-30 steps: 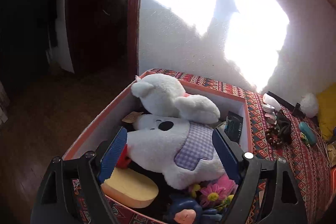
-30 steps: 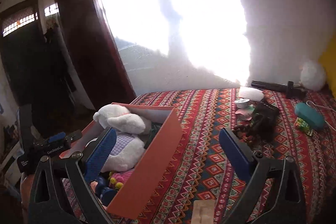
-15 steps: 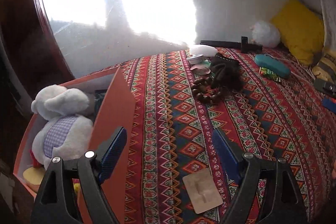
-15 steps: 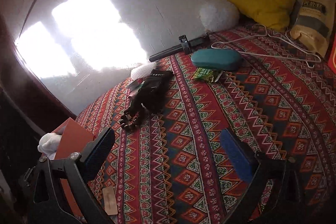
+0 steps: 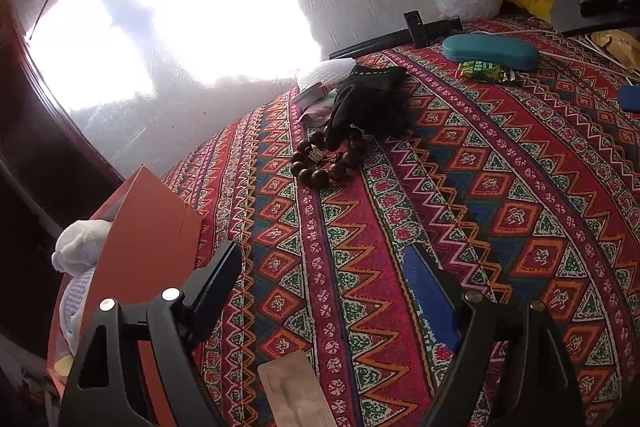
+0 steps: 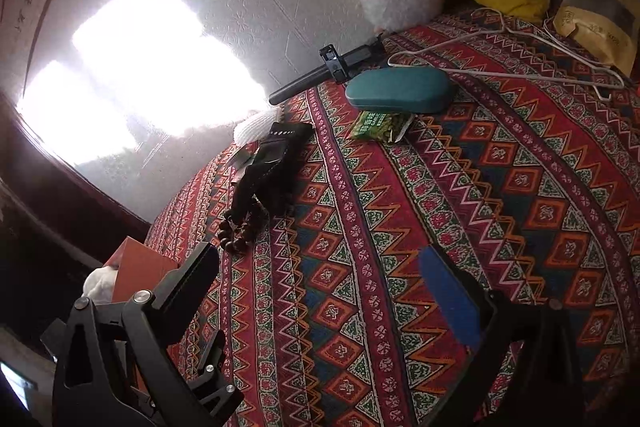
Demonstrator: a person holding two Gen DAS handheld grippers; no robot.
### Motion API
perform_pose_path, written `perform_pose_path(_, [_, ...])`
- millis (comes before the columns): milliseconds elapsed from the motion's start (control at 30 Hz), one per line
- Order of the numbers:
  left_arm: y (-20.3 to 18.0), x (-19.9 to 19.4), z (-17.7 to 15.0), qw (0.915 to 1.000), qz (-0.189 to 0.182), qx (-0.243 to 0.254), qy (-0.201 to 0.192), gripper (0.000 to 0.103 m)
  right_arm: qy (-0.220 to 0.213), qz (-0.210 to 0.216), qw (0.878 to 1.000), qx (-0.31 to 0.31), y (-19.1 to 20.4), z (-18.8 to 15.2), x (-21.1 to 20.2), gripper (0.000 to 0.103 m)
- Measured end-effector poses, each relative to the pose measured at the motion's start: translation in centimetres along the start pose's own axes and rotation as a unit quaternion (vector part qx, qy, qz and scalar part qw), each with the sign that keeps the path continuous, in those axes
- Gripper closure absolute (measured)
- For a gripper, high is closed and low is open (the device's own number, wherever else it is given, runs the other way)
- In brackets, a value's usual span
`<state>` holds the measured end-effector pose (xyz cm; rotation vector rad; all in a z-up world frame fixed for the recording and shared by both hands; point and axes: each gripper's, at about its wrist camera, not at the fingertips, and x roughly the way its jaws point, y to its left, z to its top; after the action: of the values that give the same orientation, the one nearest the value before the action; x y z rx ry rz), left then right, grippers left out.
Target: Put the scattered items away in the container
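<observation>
Both the left gripper (image 5: 324, 279) and right gripper (image 6: 320, 287) stood wide, empty. Bead bracelet (image 5: 326, 159) lay tangled under the black glove (image 5: 368, 103), well apart from the orange box (image 5: 148, 227) — one grab risked dragging both.

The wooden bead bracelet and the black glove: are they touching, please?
Touching. In the left wrist view the black glove overlaps the wooden bead bracelet, its fingers lying across the ring's far beads.

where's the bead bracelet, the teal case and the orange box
bead bracelet (image 5: 326, 163), left wrist view, on the ring of dark beads
teal case (image 6: 400, 90), right wrist view, middle of its lid
orange box (image 5: 148, 227), left wrist view, on its outer side wall
</observation>
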<state>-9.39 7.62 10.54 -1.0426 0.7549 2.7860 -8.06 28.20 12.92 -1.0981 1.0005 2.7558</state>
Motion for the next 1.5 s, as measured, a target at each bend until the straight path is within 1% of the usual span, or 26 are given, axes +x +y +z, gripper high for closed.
perform_pose_path(133, [0.3, -1.9, 0.2, 0.9999, -0.010, -0.011, -0.008, 0.020, 0.005, 0.005, 1.000, -0.003, 0.4, -0.3, 0.1, 0.002])
perform_pose_path(267, [2.2, -5.2, -0.1, 0.9991, 0.001, -0.034, -0.024, 0.020, 0.005, 0.011, 1.000, -0.018, 1.9, -0.8, -0.4, 0.002])
perform_pose_path(333, [4.1, -7.3, -0.7, 0.9976, 0.016, -0.061, -0.029, 0.020, 0.001, 0.022, 0.999, -0.034, 3.5, -1.5, -0.9, 0.001])
perform_pose_path(400, [6.6, -9.6, -2.0, 0.9944, 0.035, -0.095, -0.032, 0.019, -0.003, 0.035, 0.997, -0.062, 5.6, -2.7, -1.4, 0.001])
perform_pose_path(467, [9.7, -11.9, -4.2, 0.9886, 0.047, -0.141, -0.026, 0.014, -0.003, 0.045, 0.995, -0.093, 8.1, -4.3, -1.8, 0.001])
perform_pose_path(500, [11.4, -13.1, -5.5, 0.9845, 0.051, -0.166, -0.023, 0.005, -0.003, 0.051, 0.993, -0.105, 9.3, -5.3, -2.1, 0.001])
perform_pose_path(533, [13.1, -14.4, -7.0, 0.9795, 0.059, -0.191, -0.023, 0.000, -0.004, 0.059, 0.991, -0.116, 10.6, -6.3, -2.5, 0.001])
perform_pose_path(567, [14.8, -15.7, -8.6, 0.9735, 0.075, -0.215, -0.024, 0.000, -0.005, 0.069, 0.989, -0.128, 11.9, -7.4, -3.0, 0.001])
perform_pose_path(633, [17.7, -18.1, -11.5, 0.9608, 0.120, -0.249, -0.019, 0.000, -0.009, 0.092, 0.983, -0.158, 14.7, -9.5, -4.4, 0.001])
perform_pose_path(667, [19.0, -19.3, -12.8, 0.9542, 0.141, -0.263, -0.016, 0.000, -0.004, 0.095, 0.979, -0.179, 16.2, -10.5, -5.0, 0.001])
perform_pose_path(733, [21.4, -21.5, -14.9, 0.9395, 0.166, -0.299, -0.015, 0.000, 0.005, 0.088, 0.969, -0.230, 19.2, -12.5, -6.2, 0.001])
perform_pose_path(767, [22.4, -22.5, -15.7, 0.9326, 0.174, -0.316, -0.016, 0.000, -0.002, 0.089, 0.965, -0.246, 20.5, -13.5, -7.1, 0.001])
perform_pose_path(867, [24.4, -25.5, -17.0, 0.9134, 0.201, -0.353, -0.028, 0.000, -0.027, 0.118, 0.953, -0.277, 22.9, -15.8, -10.0, 0.001])
perform_pose_path(900, [24.8, -26.4, -17.2, 0.9078, 0.211, -0.361, -0.033, 0.000, -0.032, 0.125, 0.949, -0.289, 23.5, -16.4, -10.8, 0.001])
perform_pose_path(967, [25.1, -28.0, -17.4, 0.9002, 0.217, -0.374, -0.046, 0.000, -0.041, 0.128, 0.941, -0.311, 24.5, -17.4, -11.9, 0.001])
perform_pose_path(1000, [25.1, -28.6, -17.4, 0.8988, 0.216, -0.378, -0.052, 0.000, -0.046, 0.125, 0.937, -0.321, 24.7, -17.7, -12.4, 0.001])
perform_pose_path(1033, [25.0, -28.9, -17.2, 0.8996, 0.214, -0.377, -0.056, 0.000, -0.051, 0.121, 0.935, -0.330, 24.9, -18.0, -12.7, 0.001])
perform_pose_path(1100, [24.6, -29.1, -16.7, 0.9035, 0.211, -0.369, -0.056, 0.000, -0.059, 0.115, 0.930, -0.344, 25.1, -18.5, -13.1, 0.001])
perform_pose_path(1200, [23.8, -28.7, -16.2, 0.9124, 0.209, -0.350, -0.041, 0.000, -0.065, 0.107, 0.926, -0.357, 25.2, -18.9, -13.2, 0.001])
perform_pose_path(1300, [23.1, -28.1, -15.8, 0.9186, 0.198, -0.341, -0.030, 0.000, -0.065, 0.102, 0.925, -0.361, 25.2, -19.1, -13.3, 0.001])
perform_pose_path(1400, [22.6, -28.1, -15.6, 0.9205, 0.196, -0.336, -0.033, 0.000, -0.066, 0.100, 0.926, -0.359, 25.0, -19.1, -13.4, 0.001])
perform_pose_path(1500, [22.0, -28.7, -15.3, 0.9211, 0.201, -0.331, -0.044, 0.000, -0.069, 0.098, 0.924, -0.362, 24.9, -19.1, -13.5, 0.001])
